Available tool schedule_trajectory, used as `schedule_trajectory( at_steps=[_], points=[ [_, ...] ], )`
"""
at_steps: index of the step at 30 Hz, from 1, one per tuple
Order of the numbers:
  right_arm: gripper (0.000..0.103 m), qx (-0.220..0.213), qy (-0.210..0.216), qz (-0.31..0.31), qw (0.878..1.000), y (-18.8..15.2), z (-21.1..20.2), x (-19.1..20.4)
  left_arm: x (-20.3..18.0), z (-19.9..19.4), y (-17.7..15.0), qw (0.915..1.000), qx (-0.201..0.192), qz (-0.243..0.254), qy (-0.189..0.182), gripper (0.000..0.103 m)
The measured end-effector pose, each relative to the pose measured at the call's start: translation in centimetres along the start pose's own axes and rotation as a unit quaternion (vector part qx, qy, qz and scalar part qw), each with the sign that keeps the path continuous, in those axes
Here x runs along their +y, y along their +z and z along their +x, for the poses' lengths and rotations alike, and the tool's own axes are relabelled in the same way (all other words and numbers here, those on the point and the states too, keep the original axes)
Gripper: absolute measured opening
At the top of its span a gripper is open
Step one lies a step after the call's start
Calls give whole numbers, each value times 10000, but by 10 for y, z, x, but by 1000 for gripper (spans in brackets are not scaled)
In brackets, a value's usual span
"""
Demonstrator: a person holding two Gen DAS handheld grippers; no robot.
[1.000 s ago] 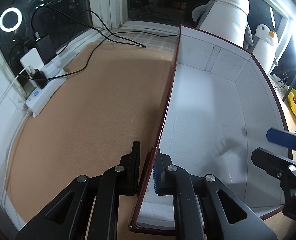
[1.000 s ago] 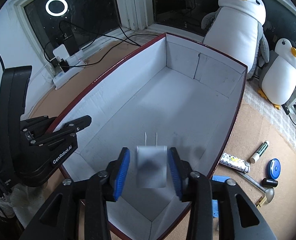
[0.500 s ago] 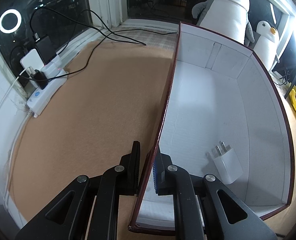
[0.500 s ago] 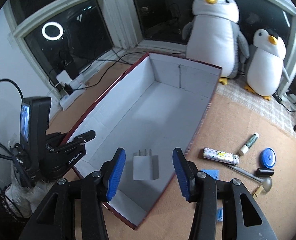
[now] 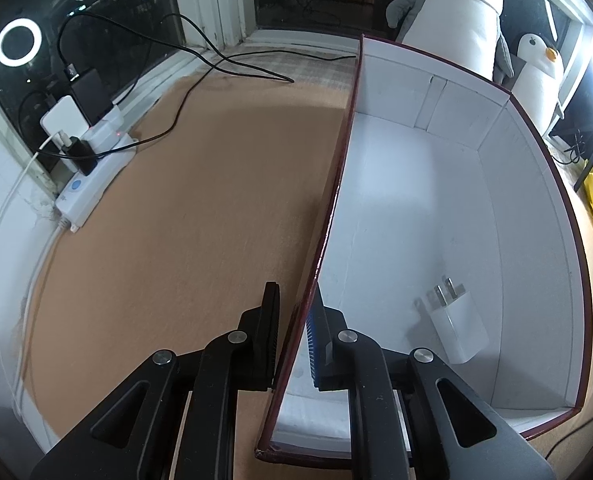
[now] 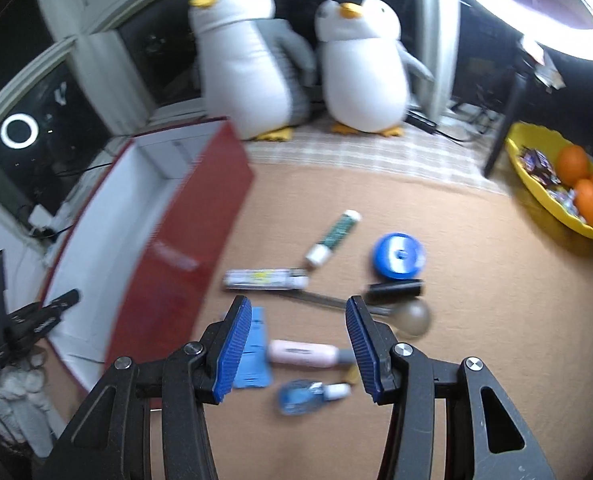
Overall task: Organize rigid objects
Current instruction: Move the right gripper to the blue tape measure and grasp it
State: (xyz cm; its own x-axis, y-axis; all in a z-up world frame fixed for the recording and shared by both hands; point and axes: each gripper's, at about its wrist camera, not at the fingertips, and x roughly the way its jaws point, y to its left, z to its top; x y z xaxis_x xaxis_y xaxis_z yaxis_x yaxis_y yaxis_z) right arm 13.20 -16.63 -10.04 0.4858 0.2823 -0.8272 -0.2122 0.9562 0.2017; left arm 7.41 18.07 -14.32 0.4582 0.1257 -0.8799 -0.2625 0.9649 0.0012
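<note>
A dark-red box with a white inside stands on the brown mat. My left gripper is shut on its near side wall, one finger outside and one inside. A white plug charger lies on the box floor near the front. In the blurred right wrist view, my right gripper is open with nothing between its fingers. It hovers right of the box over loose items: a pink tube, a blue bottle, a blue card, a patterned stick, a green marker, a blue disc, a black cylinder and a spoon.
Two plush penguins sit behind the box by the window. A yellow bowl of oranges and sweets stands at the far right. A white power strip with plugs and black cables lies along the left wall.
The right gripper let go of the white charger, which now lies in the box. It then swung right, out of the box and over the loose items. The left gripper kept still.
</note>
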Motion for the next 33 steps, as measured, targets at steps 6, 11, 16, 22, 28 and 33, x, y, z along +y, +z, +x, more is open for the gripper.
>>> schedule_trajectory(
  at_steps=[6, 11, 16, 22, 28, 33],
  points=[
    [49, 120, -210, 293, 9993, 2, 26, -48, -3, -1, 1, 9999, 49, 23, 92, 15],
    [50, 252, -294, 346, 9987, 7, 46, -71, -6, -4, 2, 9998, 54, 14, 172, 16],
    [55, 371, -375, 183, 9984, 19, 65, -77, -9, -7, 3, 9996, 51, -11, 276, 16],
    [56, 516, -446, -31, 9977, 30, 84, -79, -12, -12, 4, 9992, 50, -32, 407, 16],
    [62, 649, -540, -243, 9961, 37, 98, -79, -15, -14, 3, 9988, 83, -65, 476, 16],
    [62, 753, -613, -531, 9939, 40, 108, -75, -19, -16, 2, 9987, 127, -49, 490, 16]
  ],
)
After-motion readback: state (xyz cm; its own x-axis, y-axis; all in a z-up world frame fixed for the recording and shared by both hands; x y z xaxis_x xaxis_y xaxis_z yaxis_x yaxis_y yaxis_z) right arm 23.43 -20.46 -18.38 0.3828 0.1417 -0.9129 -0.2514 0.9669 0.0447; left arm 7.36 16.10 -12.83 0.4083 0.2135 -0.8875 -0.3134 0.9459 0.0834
